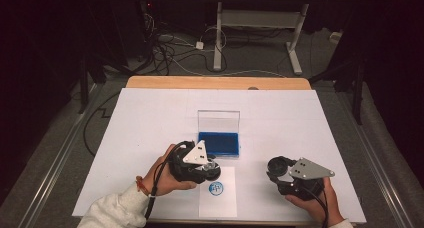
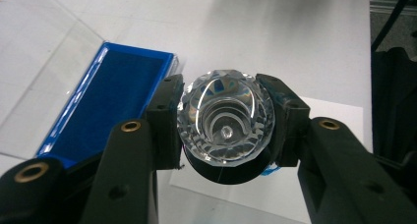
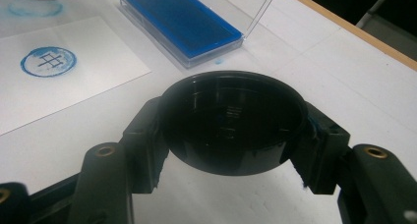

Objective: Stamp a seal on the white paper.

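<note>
Blue ink pad (image 1: pixel 218 143) (black cap (image 3: pixel 231 121)).

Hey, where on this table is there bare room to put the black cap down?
The white sheet is bare left of the ink pad, and right of it, beyond the right gripper holding the black cap. The near middle is crowded: the left gripper with the crystal-topped stamp hangs over the stamped paper.

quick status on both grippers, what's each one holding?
Left gripper: closed on the crystal-topped stamp.
Right gripper: closed on the black round cap.
</note>
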Demonstrator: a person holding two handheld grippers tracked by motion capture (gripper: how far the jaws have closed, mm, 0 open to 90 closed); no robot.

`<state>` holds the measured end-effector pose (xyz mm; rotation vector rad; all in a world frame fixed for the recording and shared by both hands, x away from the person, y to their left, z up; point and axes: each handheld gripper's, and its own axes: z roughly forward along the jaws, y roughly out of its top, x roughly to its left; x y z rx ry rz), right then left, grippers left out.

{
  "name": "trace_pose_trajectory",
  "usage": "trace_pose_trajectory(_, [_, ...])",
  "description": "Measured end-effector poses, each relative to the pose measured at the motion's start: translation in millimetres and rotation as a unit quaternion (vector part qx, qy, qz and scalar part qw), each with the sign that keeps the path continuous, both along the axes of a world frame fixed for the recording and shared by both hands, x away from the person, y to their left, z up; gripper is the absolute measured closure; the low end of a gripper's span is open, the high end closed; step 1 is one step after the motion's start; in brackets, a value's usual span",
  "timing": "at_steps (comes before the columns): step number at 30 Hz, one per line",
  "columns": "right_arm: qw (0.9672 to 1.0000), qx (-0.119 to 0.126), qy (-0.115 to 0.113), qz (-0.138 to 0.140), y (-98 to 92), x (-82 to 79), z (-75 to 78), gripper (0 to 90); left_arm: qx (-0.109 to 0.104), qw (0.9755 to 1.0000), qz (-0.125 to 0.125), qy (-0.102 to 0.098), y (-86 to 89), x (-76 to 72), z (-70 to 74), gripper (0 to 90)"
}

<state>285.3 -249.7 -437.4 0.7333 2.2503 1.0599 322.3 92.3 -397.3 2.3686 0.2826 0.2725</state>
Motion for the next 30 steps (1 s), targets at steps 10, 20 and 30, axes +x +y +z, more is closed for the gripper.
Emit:
trace_pose_trajectory(10, [1.0, 0.003, 0.0, 0.002, 0.7, 3.1, -0.1, 38.6, -0.004, 0.9999, 0.015, -0.005, 9.8, 4.1, 2.7, 54.6])
trace_pose_trajectory(20, [1.0, 0.003, 0.0, 0.007, 4.9, 6.7, 0.5, 38.5, -0.013, 0.9994, 0.031, -0.008, 22.0, 4.5, 6.9, 54.6])
trace_pose_trajectory(30, [0.9999, 0.001, 0.002, 0.016, 9.8, 12.3, -0.6, 38.5, -0.014, 0.9988, 0.045, -0.011, 32.5, 6.4, 7.7, 54.6])
